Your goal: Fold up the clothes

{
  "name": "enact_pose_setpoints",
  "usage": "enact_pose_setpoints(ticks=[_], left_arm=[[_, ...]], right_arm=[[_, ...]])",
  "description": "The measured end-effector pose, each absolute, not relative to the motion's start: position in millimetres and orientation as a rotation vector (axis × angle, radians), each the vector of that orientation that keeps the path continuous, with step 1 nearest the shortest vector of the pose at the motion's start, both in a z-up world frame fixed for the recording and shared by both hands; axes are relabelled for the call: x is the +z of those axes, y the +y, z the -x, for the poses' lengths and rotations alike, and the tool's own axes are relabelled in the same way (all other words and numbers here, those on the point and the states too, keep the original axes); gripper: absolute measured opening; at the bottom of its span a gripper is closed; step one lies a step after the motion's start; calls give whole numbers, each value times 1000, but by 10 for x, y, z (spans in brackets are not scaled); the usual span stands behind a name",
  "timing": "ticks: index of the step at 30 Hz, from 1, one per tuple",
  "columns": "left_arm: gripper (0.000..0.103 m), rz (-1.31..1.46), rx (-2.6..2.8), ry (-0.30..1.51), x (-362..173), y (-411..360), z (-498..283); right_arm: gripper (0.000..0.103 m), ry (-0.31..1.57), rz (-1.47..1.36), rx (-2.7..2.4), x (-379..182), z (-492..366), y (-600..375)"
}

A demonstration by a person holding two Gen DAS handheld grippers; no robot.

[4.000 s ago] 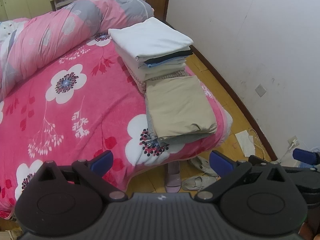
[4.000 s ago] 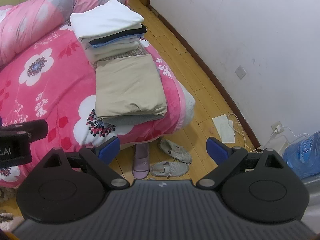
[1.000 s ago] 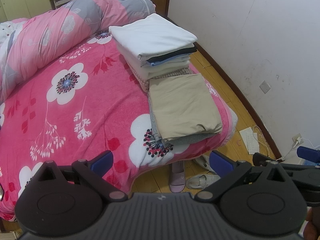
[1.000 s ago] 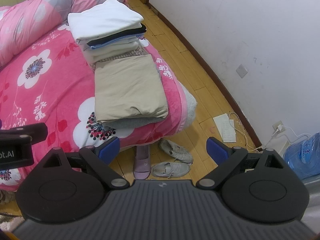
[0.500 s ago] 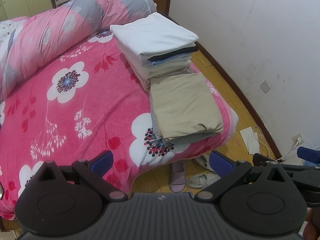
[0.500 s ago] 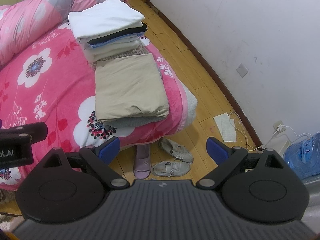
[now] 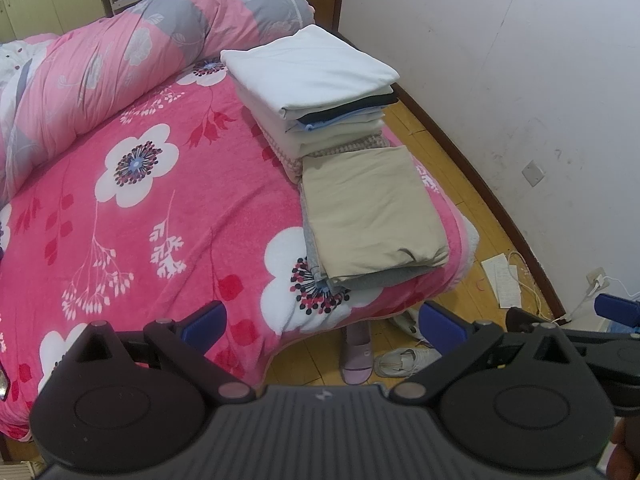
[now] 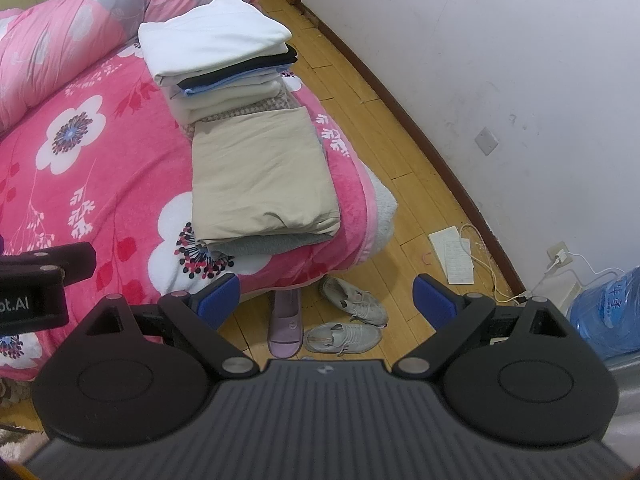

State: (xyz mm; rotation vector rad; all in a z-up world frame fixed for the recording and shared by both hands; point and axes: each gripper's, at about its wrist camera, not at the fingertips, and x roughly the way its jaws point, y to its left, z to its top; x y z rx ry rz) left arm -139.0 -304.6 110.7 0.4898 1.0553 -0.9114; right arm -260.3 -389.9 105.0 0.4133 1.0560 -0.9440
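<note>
- both the left gripper (image 7: 320, 320) and the right gripper (image 8: 326, 294) have fingers spread wide, holding nothing, back from the bed.
- folded beige cloth (image 7: 370, 210) lies on a grey one beside the tall folded stack (image 7: 316, 92); folding looks finished, no loose garment in view to fetch.

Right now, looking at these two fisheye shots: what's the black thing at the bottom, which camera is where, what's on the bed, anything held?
No robot here: a person carries a two-finger gripper in each hand, with a camera on each looking forward along its fingers. The black shape at the bottom is the tool itself. The left gripper and the right gripper both stand open and hold nothing. On the pink floral blanket lie two stacks: a tall pile of folded clothes topped in white, and a beige folded garment over a grey one, near the bed's corner. A rolled quilt lies behind. On the floor are sneakers and a slipper.
</note>
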Motion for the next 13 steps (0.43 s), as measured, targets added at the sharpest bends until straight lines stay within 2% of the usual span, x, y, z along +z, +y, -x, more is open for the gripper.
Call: enact_pose_setpoints(ticks=[13], left_arm=[[103,-492,-909,1052,1104,-3048,1374]], right_arm=[[93,1052,-413,-943,1046,2593,-3908]])
